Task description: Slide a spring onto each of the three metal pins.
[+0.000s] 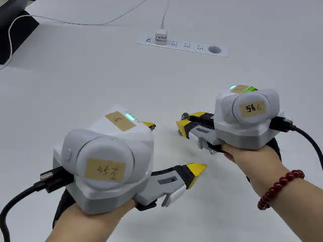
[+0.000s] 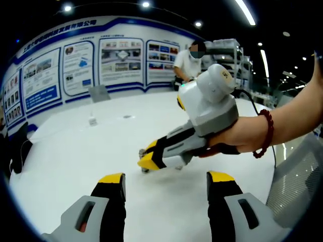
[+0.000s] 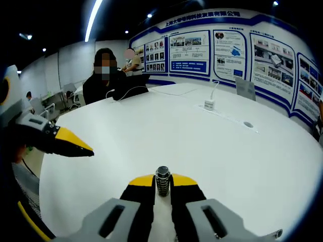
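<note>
1. Right gripper view: the right gripper (image 3: pixel 162 182) has its jaws drawn narrow onto a spring (image 3: pixel 162 176) at 6 o'clock. The spring stands upright between the yellow tips, with its top just above them.
2. Head view: this gripper sits at 3 o'clock with its jaws pointing toward 9. The spring is a small dark speck at the tips, over the table (image 1: pixel 101 65). I cannot tell whether it touches the top.
3. Left gripper view: the left gripper (image 2: pixel 166 177) has its jaws wide apart with nothing between them. In the head view it lies at 7 o'clock, well apart from the spring.
4. Handling, as a judgement: the spring looks tiny and light. It should give along its length but stay fairly stiff across the coils. Being round, smooth metal, it may roll, or shoot out of a hard or off-centre pinch.
5. Where to hold, as a judgement: grip across the coils at mid-body, lightly, so that one open end stays free to go over a pin. The present grip seems to leave the top end free. I cannot tell whether anything runs inside the coil.
</note>
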The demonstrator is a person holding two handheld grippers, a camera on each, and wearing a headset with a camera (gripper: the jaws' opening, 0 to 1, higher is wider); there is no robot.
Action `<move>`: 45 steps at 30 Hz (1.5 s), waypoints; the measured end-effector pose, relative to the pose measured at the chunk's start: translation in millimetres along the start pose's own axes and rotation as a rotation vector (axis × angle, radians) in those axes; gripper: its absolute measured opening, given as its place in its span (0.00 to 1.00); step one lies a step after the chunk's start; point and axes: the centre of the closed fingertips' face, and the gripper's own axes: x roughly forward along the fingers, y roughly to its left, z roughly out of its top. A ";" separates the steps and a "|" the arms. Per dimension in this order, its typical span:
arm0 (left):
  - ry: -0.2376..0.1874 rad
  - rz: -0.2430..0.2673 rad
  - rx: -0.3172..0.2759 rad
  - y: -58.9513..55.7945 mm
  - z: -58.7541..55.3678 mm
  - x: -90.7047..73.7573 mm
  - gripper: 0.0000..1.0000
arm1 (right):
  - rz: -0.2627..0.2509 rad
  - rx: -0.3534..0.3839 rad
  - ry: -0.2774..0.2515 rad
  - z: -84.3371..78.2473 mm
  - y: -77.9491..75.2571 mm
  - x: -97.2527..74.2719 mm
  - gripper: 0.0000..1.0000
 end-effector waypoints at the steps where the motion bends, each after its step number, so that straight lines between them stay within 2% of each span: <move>1: 0.001 -0.001 0.002 -0.2 -0.2 0.1 0.66 | -0.002 -0.004 0.005 -0.9 -0.2 0.1 0.15; 5: 0.000 0.000 0.006 -0.1 0.2 0.1 0.66 | -0.009 0.004 0.005 0.0 -0.9 -3.7 0.18; 12: -0.001 -0.003 0.022 -2.0 0.1 1.2 0.66 | -0.006 0.040 -0.055 20.0 1.0 -18.3 0.25; 19: -0.010 -0.026 0.061 -9.9 2.9 2.5 0.65 | -0.011 0.046 -0.070 25.4 0.3 -36.3 0.31; 24: -0.010 -0.056 0.044 -17.9 3.1 4.7 0.63 | -0.022 0.061 -0.097 31.9 -4.9 -52.1 0.35; 28: 0.007 -0.080 0.075 -26.8 0.9 7.8 0.63 | -0.037 0.093 -0.100 31.6 -11.3 -65.8 0.39; 31: 0.012 -0.085 0.090 -29.1 1.2 10.0 0.61 | -0.050 0.102 -0.112 31.6 -15.5 -77.0 0.40; 41: 0.028 -0.112 0.115 -32.8 1.3 25.0 0.56 | -0.088 0.131 -0.117 17.9 -28.2 -107.5 0.43; 45: 0.029 -0.114 0.134 -31.4 1.6 32.3 0.51 | -0.094 0.130 -0.115 12.4 -31.2 -116.9 0.43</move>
